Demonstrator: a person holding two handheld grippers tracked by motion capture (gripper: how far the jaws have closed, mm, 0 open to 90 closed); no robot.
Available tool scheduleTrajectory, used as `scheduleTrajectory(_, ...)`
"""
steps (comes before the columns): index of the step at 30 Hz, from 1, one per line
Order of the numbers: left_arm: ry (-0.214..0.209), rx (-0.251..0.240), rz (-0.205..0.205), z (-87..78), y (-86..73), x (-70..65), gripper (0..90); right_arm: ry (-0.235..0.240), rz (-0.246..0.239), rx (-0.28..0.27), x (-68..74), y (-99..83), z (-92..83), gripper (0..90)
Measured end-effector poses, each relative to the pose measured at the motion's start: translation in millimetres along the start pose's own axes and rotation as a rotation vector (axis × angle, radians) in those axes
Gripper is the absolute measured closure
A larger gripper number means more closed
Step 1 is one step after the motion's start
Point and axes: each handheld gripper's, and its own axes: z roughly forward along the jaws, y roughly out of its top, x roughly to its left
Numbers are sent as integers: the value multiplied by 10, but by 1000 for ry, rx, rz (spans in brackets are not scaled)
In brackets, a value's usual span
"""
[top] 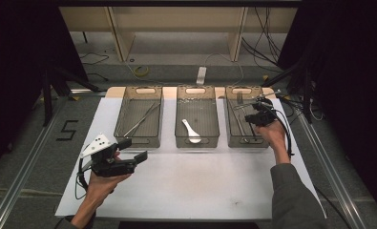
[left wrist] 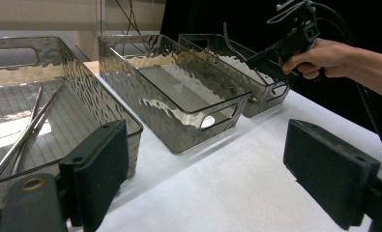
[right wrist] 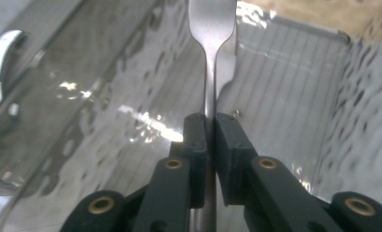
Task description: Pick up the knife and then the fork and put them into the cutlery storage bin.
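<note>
Right tongs [right wrist: 211, 140] are clamped on the thin neck of a metal utensil handle [right wrist: 211, 72], which looks like a fork or spoon; the working end can't be made out. It's held over the right bin [top: 234, 136] at the desk's far right corner, handle flaring wide just beyond the pads.

Left tongs [left wrist: 205, 181] are wide open with nothing between them, hovering above the desk [top: 191, 183] near its left edge, in front of the left bin [top: 121, 136], which holds thin metal rods [top: 141, 120].

Handling, my read: stiff, light, polished steel, so slippery. The grip is edge-on and narrow, so the piece can pivot or slide through the pads if swung fast. The neck is a decent hold since the flare stops it slipping one way. Not fragile, but it would clatter against the bin wall.

Middle bin [top: 181, 138] holds a white spoon [top: 191, 132].
</note>
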Motion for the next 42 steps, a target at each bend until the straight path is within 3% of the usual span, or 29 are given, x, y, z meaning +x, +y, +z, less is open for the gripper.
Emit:
scheduleTrajectory(3,0,-1,-2,0,0,0,157,11,14,11,-6,5,1,669)
scheduleTrajectory(9,1,-1,-3,-1,0,4,157,17,13,-30,26,48,-114,529)
scheduleTrajectory(13,1,-1,-4,0,-1,0,157,73,20,-89,72,42,-223,491)
scheduleTrajectory(19,0,0,-3,7,-1,0,157,142,-8,-163,242,28,-369,421)
scheduleTrajectory(27,-1,1,-6,4,-2,-1,157,185,-44,-219,490,-1,-458,362)
scheduleTrajectory(42,-1,3,-5,14,-3,1,157,259,-67,-320,769,-229,-670,294)
